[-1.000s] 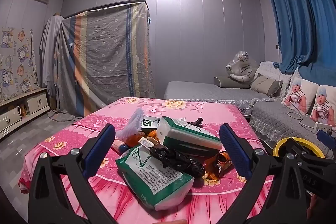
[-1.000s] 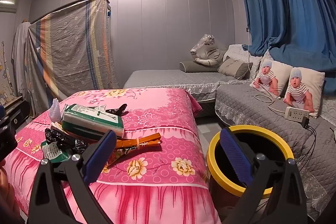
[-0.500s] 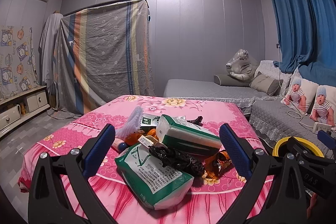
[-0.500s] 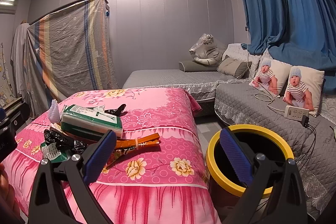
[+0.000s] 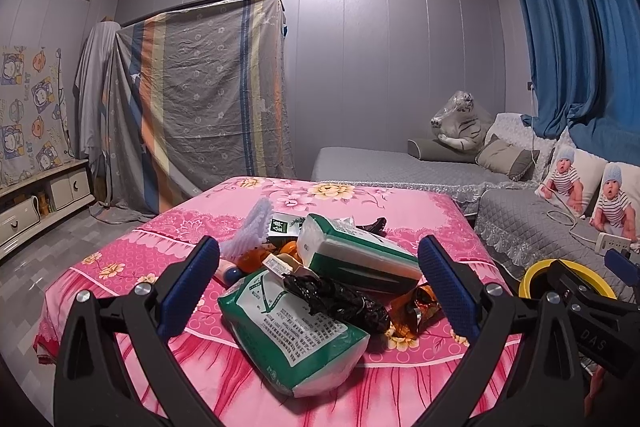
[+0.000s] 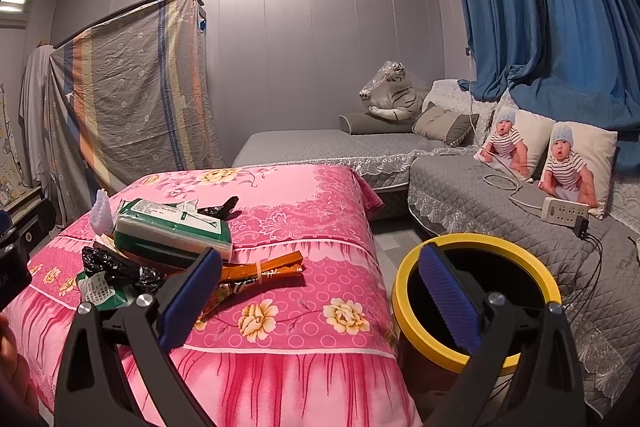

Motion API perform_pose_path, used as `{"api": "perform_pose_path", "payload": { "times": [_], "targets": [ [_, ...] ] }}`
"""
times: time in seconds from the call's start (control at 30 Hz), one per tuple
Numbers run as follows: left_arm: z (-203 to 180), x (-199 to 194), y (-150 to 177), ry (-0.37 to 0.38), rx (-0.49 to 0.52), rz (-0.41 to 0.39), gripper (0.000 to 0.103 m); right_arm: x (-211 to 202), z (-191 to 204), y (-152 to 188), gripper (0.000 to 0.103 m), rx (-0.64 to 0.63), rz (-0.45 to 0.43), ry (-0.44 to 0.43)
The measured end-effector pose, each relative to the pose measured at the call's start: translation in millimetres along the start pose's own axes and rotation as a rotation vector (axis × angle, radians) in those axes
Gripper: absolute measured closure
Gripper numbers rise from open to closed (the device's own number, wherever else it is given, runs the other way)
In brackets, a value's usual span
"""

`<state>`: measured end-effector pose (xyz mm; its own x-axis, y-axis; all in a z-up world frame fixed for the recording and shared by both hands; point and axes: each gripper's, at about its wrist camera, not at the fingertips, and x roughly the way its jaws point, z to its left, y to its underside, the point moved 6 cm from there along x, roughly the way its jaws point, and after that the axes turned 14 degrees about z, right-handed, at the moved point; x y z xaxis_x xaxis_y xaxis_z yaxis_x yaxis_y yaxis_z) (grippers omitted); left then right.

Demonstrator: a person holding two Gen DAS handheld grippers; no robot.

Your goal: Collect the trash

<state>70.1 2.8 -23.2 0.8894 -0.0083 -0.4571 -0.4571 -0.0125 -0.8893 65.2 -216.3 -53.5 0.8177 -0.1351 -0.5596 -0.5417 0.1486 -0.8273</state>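
Note:
A pile of trash lies on the pink flowered table (image 5: 132, 259): a green-and-white tissue pack (image 5: 292, 335), a crumpled black bag (image 5: 340, 299), a second green-and-white pack (image 5: 356, 255), an orange wrapper (image 5: 416, 311) and a white foam net (image 5: 252, 227). My left gripper (image 5: 318, 291) is open and empty, just short of the pile. My right gripper (image 6: 318, 301) is open and empty, between the table's right edge and a black bin with a yellow rim (image 6: 476, 299). The orange wrapper (image 6: 260, 271) and the second pack (image 6: 172, 231) show in the right wrist view.
A grey sofa (image 6: 480, 187) with baby-print pillows (image 6: 576, 163), a power strip (image 6: 564, 211) and cables stands right of the bin. A striped sheet covers a wardrobe (image 5: 200, 99) at the back. A low cabinet (image 5: 44, 195) lines the left wall.
Both views have shifted only slightly; the left gripper has drifted a little relative to the pile. Both grippers stay open and empty.

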Motion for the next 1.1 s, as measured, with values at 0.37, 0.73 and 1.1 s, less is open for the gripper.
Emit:
{"api": "perform_pose_path", "payload": {
  "times": [0.37,0.73,1.1],
  "targets": [
    [0.2,0.3,2.0,0.003,0.001,0.007,0.008,0.6,-0.5,-0.2,0.008,0.006,0.008,-0.001],
    [-0.7,0.3,2.4,0.005,0.003,0.011,0.008,0.7,-1.5,2.1,0.008,0.013,0.011,-0.004],
    [-2.6,1.6,4.5,0.007,0.005,0.019,0.008,1.2,-2.7,2.5,0.008,0.015,0.014,-0.004]
  ]
}}
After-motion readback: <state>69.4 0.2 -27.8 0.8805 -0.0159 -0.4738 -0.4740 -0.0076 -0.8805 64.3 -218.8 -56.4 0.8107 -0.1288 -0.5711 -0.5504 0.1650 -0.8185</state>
